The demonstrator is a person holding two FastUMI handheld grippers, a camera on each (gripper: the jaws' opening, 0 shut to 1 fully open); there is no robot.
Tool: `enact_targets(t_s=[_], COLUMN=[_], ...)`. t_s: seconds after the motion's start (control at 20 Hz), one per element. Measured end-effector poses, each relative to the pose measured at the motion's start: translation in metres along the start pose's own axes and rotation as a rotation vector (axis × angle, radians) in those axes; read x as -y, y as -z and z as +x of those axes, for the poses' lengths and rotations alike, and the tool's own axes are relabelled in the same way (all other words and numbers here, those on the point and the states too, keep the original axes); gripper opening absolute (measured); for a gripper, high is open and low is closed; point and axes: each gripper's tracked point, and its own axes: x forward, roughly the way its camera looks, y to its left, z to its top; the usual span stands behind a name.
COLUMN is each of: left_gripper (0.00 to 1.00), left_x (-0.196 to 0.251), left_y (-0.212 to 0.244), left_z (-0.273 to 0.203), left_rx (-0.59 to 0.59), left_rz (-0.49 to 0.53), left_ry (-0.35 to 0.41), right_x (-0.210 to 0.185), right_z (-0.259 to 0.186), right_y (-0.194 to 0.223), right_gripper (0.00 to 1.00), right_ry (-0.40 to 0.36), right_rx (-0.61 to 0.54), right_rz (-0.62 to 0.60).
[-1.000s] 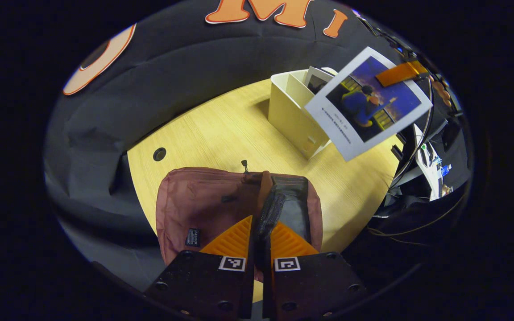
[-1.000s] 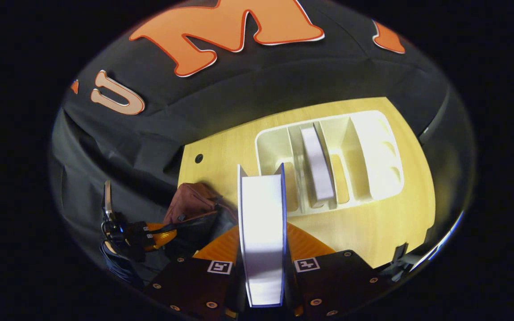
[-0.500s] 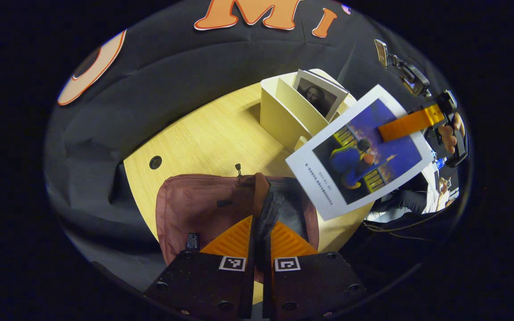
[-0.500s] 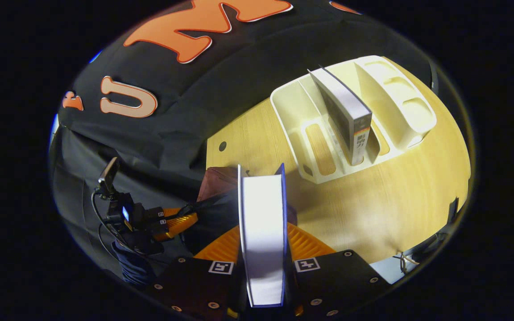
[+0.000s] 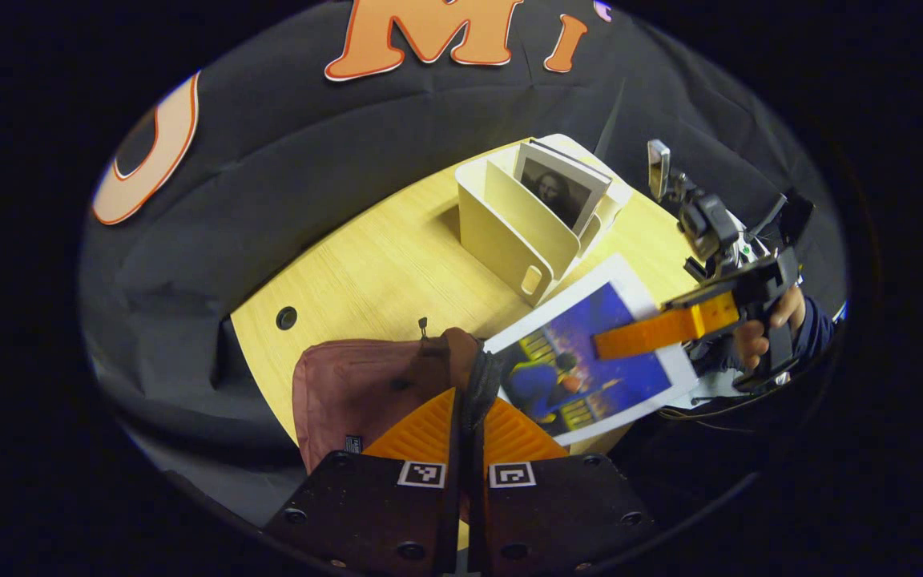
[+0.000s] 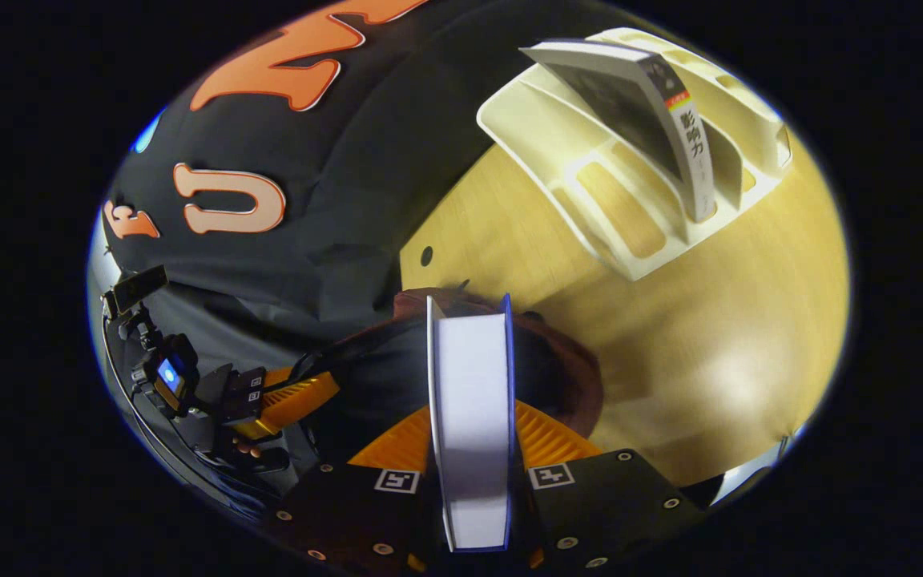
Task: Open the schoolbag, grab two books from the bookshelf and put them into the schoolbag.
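Tabletop: book aslant (bagward)

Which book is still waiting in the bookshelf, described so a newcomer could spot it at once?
On the wooden table stands a cream bookshelf with upright dividers. The book leaning in one of its slots has a white-bordered cover with a dark portrait, unlike the blue-covered book that the right gripper holds over the schoolbag.
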Motion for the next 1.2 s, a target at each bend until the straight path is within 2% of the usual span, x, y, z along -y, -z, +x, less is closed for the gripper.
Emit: enact_targets(t_s=[0.35,0.7,0.9,1.1,1.15,1.2], left_gripper=[0.06,0.06,0.06,0.06,0.06,0.06], left_x=[0.017,0.034,0.037,0.02,0.018,0.019], left_y=[-0.014,-0.017,-0.017,-0.015,-0.016,-0.016], left_z=[-0.007,-0.003,0.001,0.003,0.004,0.006], left_rx=[0.058,0.088,0.096,0.103,0.11,0.114], left_rz=[-0.001,-0.01,-0.021,-0.083,-0.094,-0.1], left_ry=[-0.013,0.004,0.011,-0.005,0.002,0.007], right_x=[-0.001,0.002,0.0,0.019,0.021,0.025], right_z=[0.057,0.107,0.136,0.133,0.125,0.118], right_y=[0.006,0.017,0.021,0.031,0.033,0.031], right_gripper=[0.35,0.34,0.35,0.42,0.5,0.42], right_ry=[-0.07,-0.078,-0.091,0.016,0.035,0.064], right_rx=[0.034,0.076,0.058,-0.036,-0.044,-0.039], right_rz=[0.026,0.014,0.021,0.008,-0.018,-0.048])
